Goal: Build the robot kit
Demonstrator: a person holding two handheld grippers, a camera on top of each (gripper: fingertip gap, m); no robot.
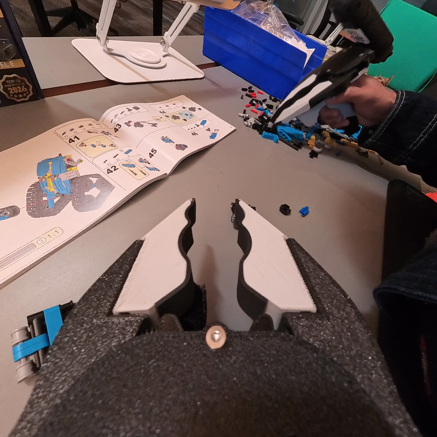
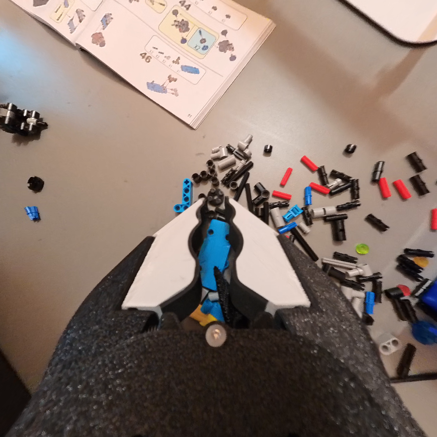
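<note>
My left gripper [image 1: 215, 204] is open and empty, low over the grey table [image 1: 212, 170]. A small black gear assembly [image 1: 233, 216] lies right by its right fingertip, partly hidden. A black round piece [image 1: 285, 209] and a blue pin [image 1: 303, 211] lie just to the right. My right gripper [image 2: 214, 201] is down in the pile of loose building parts [image 2: 331, 201], its jaws closed on a small black connector piece [image 2: 215, 196]. A blue panel [image 2: 214, 248] shows below, between its fingers. The right gripper [image 1: 275, 121], held by a hand, also shows in the left wrist view.
An open instruction booklet [image 1: 118, 153] lies to the left and also shows in the right wrist view [image 2: 177, 59]. A blue bin [image 1: 255, 52] with a plastic bag and a white stand [image 1: 137, 59] are at the back. A dark box [image 1: 14, 71] stands far left. The blue pin [image 1: 303, 211] lies around 15 cm away from my left fingertips. My right wrist view [image 2: 33, 213] looks at it from another angle.
</note>
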